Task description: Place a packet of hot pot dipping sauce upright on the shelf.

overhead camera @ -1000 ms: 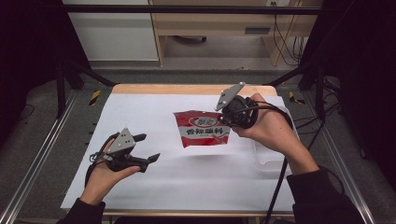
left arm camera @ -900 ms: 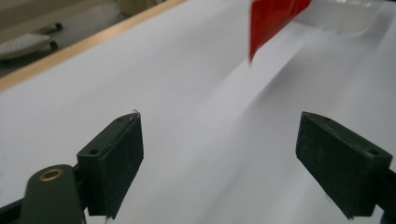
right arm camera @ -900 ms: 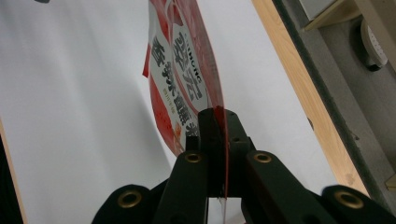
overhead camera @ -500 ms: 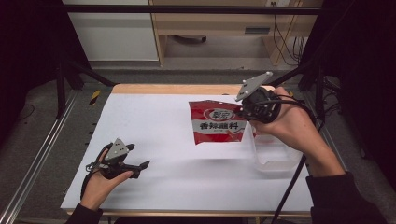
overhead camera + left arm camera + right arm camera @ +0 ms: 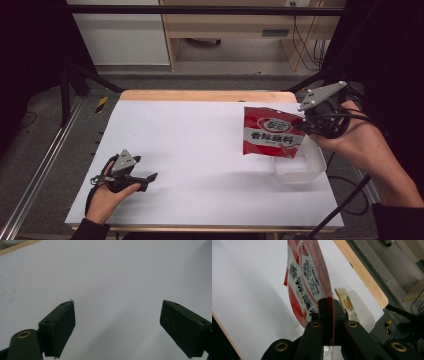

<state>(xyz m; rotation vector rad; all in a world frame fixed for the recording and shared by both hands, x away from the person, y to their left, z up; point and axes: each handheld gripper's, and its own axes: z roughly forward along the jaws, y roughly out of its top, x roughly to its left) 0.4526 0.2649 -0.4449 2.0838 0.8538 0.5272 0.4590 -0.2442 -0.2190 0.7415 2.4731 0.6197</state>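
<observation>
A red snack bag [image 5: 270,132] with white lettering hangs upright above the table at the right, partly over a clear plastic tub [image 5: 297,170]. My right gripper [image 5: 304,124] is shut on the bag's right edge. In the right gripper view the jaws pinch the thin seam of the bag [image 5: 305,282], with the gripper [image 5: 330,312] closed tight. My left gripper [image 5: 146,169] rests low at the table's front left, open, far from the bag. In the left gripper view its jaws [image 5: 117,320] stand wide apart over bare white surface.
A white sheet [image 5: 200,140] covers the table, with a wooden edge [image 5: 200,95] at the back. The tub [image 5: 363,311] holds a pale yellow packet [image 5: 347,302]. Black frame rails and cables run along both sides of the table.
My right gripper has carried the red bag to the right and a little upward, from mid-table to over the clear tub. The left hand sank toward the front left early on, then stayed put.
</observation>
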